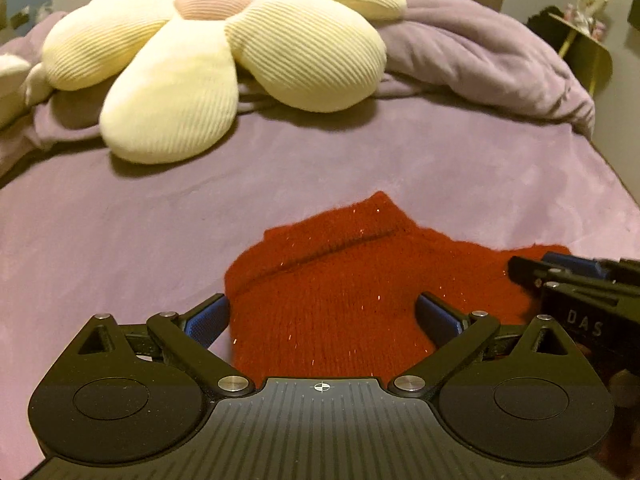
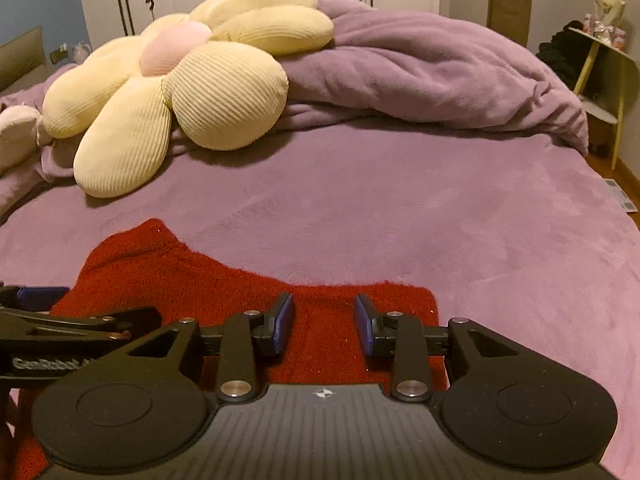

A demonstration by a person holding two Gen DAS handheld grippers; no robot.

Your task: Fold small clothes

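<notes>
A small red knitted garment (image 1: 332,280) lies on the purple bed cover (image 1: 120,224), partly folded with a flap raised at its far edge. My left gripper (image 1: 322,312) is open wide just above its near left part, its blue pads on either side and nothing held. My right gripper (image 2: 324,320) is open, less wide, over the garment's right end (image 2: 240,288), empty. It also shows in the left wrist view (image 1: 524,270) at the right, and the left gripper shows in the right wrist view (image 2: 40,296) at the left.
A big cream flower-shaped cushion (image 1: 208,52) with a pink centre lies at the back left of the bed. A bunched purple blanket (image 2: 420,68) lies at the back right. A yellow side shelf (image 2: 600,80) stands beyond the bed's right edge.
</notes>
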